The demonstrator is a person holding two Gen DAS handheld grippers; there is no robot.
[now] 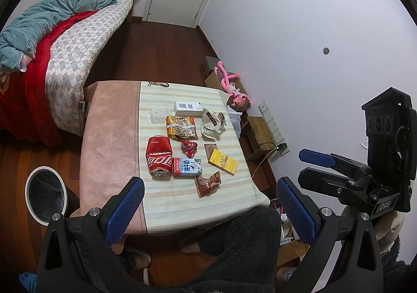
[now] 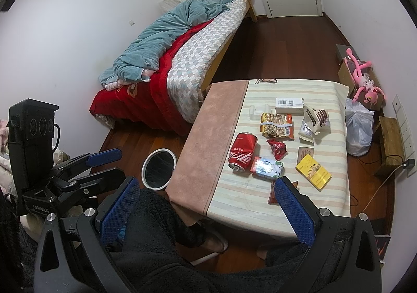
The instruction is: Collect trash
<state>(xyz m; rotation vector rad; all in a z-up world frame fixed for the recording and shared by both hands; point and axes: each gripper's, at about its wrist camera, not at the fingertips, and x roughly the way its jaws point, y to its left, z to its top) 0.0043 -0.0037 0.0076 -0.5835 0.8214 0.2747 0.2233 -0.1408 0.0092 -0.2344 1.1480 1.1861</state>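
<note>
Trash lies on a small table [image 1: 112, 136] with a striped cloth: a dented red cola can [image 1: 159, 156] [image 2: 242, 152], a milk carton [image 1: 187, 167] [image 2: 266, 168], a yellow box [image 1: 222, 162] [image 2: 314, 169], a brown wrapper [image 1: 207, 183], a red wrapper [image 1: 189, 148], an orange snack bag [image 1: 181, 127] [image 2: 277, 125], a white-brown bag [image 1: 212, 122] and a white box [image 1: 188, 108]. A white-rimmed bin [image 1: 45, 195] [image 2: 159, 168] stands on the floor left of the table. My left gripper [image 1: 208, 212] is open and empty, held above the near table edge. My right gripper [image 2: 206, 212] is open and empty too.
A bed [image 1: 65, 40] with blue and red bedding stands left of the table. A pink plush toy [image 1: 233, 88], cardboard boxes, a white plastic bag [image 2: 359, 129] and a wooden stool [image 2: 391, 142] sit by the right wall. My dark-clothed legs [image 1: 234, 241] are under the table's near edge.
</note>
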